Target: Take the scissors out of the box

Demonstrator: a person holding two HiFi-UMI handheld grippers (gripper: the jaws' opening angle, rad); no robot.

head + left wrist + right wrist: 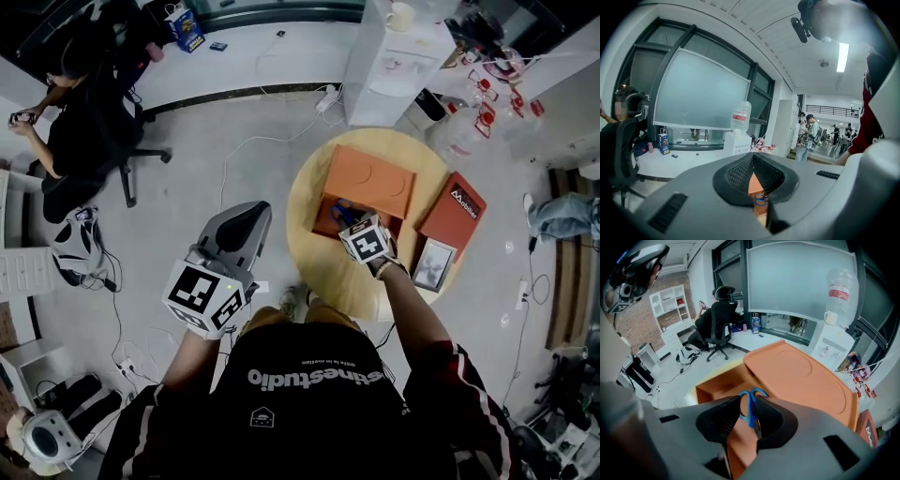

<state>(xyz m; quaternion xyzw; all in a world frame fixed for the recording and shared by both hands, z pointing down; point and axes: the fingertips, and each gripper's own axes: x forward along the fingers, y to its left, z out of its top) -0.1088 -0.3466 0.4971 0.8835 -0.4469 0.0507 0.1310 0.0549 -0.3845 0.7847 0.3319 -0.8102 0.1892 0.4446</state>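
Observation:
An orange box [330,214] lies open on a round wooden table [319,262], its lid [370,180] folded back behind it. Blue-handled scissors [341,213] are over the box's tray [719,385]. My right gripper [351,225] reaches into the tray. In the right gripper view it [749,411] is shut on the scissors [748,405], whose handle loops stick out beyond the jaws. My left gripper [251,214] hangs over the floor left of the table. Its jaws [753,161] are shut and hold nothing; the scissors [761,200] and box [754,183] show through the gap below them.
A red flat box [452,214] and a small framed picture [434,264] lie on the table's right side. A white cabinet [389,61] stands behind the table. A person [80,127] sits on an office chair at the left. Cables [244,145] run over the floor.

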